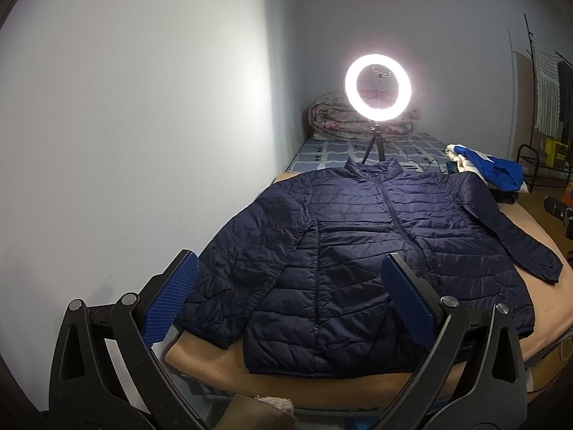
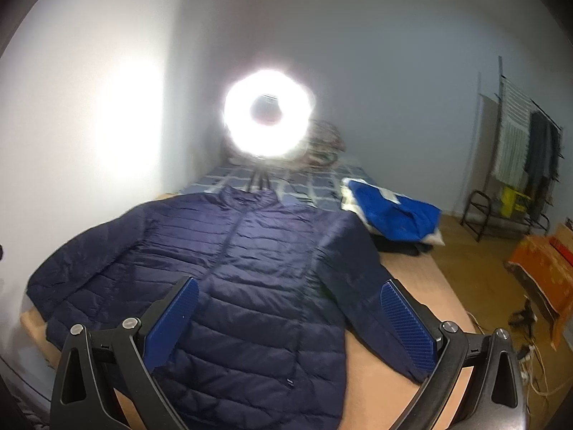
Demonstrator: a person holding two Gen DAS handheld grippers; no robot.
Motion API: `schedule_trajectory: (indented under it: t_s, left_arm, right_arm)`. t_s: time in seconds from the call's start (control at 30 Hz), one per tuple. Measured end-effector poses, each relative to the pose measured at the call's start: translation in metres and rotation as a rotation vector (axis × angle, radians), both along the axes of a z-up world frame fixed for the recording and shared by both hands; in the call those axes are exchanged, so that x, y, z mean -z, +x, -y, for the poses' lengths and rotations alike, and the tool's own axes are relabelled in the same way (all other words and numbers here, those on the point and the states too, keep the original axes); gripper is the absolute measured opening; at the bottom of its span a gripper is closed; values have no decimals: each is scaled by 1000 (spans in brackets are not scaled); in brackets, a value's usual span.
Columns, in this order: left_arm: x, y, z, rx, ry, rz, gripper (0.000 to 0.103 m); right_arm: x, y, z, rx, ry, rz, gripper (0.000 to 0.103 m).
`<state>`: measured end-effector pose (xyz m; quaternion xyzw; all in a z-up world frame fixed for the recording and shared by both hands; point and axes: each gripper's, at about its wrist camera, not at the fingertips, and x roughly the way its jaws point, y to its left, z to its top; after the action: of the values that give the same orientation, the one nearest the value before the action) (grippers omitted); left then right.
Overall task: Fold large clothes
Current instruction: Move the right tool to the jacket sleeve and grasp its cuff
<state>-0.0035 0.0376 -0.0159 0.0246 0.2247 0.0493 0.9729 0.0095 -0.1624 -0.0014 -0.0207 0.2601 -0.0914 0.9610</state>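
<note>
A navy quilted puffer jacket lies flat, front up and zipped, on a tan blanket on the bed, collar at the far end, both sleeves spread out. It also shows in the right wrist view. My left gripper is open and empty, above the jacket's lower left part near the hem. My right gripper is open and empty, above the jacket's lower right part, its right finger over the right sleeve.
A lit ring light on a tripod stands just beyond the collar. A blue and white garment lies at the bed's far right. A rolled quilt sits at the head. The wall runs along the left; a rack stands right.
</note>
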Motion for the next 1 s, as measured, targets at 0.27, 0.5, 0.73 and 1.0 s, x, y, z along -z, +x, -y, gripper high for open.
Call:
schedule_trajectory:
  t_s: [0.27,0.5,0.73,1.0]
  left_arm:
    - [14,-5,-34,-70,-7,-17,103]
    - [23,-18,-57,-127,-20,-18,103]
    - [30,-32,-67,-157,-24,-19,103]
    - [56,-51,-73,-148,-64,-99,103]
  right_arm:
    - [-1,36,-48,-120,-28,-37,103]
    - [-4,65,-83,-197,-53,-42,103]
    - [-2,89,-119,-282,-65,-42,103]
    - [5,115,-171,-441,-77,-61,101]
